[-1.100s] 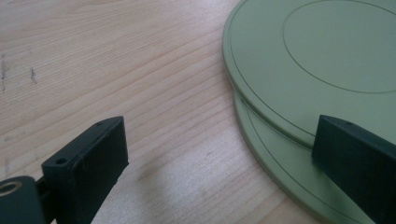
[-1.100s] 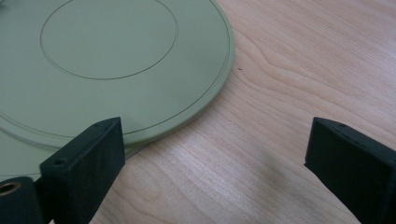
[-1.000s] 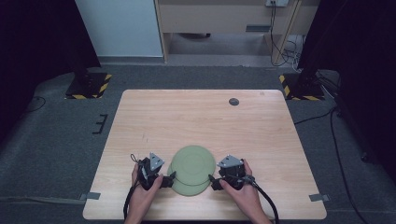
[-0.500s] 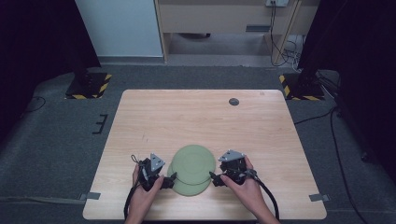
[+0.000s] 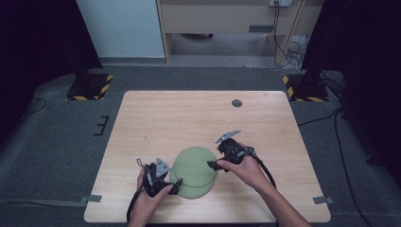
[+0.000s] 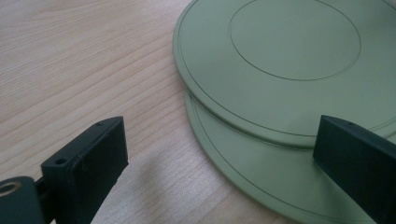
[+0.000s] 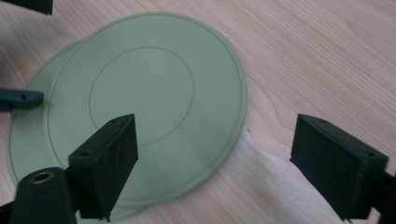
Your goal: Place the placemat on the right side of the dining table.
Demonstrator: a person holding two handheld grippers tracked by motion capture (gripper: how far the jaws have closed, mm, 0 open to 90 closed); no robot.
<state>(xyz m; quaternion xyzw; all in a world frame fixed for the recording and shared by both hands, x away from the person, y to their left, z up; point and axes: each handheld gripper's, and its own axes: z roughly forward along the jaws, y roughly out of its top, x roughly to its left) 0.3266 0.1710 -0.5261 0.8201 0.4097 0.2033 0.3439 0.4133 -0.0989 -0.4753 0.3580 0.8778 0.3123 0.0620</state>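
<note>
Two green plates, offset stack, near table's [image 5: 142, 118] front edge: upper plate [image 5: 195, 163] overhangs lower plate [image 5: 194, 191] toward 12 o'clock. Left gripper [image 5: 171, 185] at stack's 9 o'clock, jaws spread wide, straddling both rims, pads not pressing. Right gripper [image 5: 213, 164] at upper plate's 3 o'clock; jaws have just been closing, gaping, rim edge between them, nothing gripped.
</note>
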